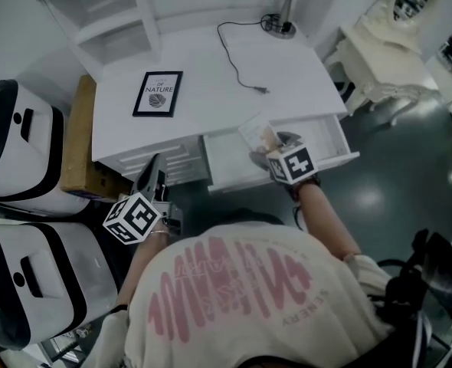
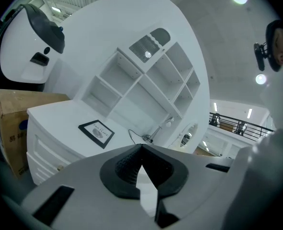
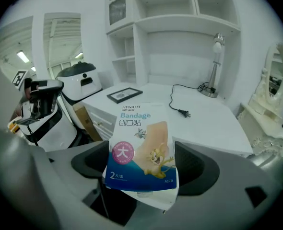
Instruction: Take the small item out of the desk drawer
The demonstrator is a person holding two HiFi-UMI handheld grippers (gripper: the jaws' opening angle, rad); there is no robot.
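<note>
The person is wearing a pale, short-sleeved T-shirt (image 1: 241, 297); pink wavy bars and a line of pink lettering are running across its back. A dark band (image 1: 297, 192) is circling the right wrist, well behind the fingers of the right gripper (image 3: 141, 166). Both grippers are showing smooth light-grey bodies, with dark rectangular slots set back from the fingers. The left gripper (image 2: 141, 150) is wearing black ribbed finger pads (image 2: 120, 169) that are tapering towards the tips. Behind each gripper's fingers a white cube is sitting, printed with black square markers: the left cube (image 1: 132, 218) and the right cube (image 1: 293, 164).
</note>
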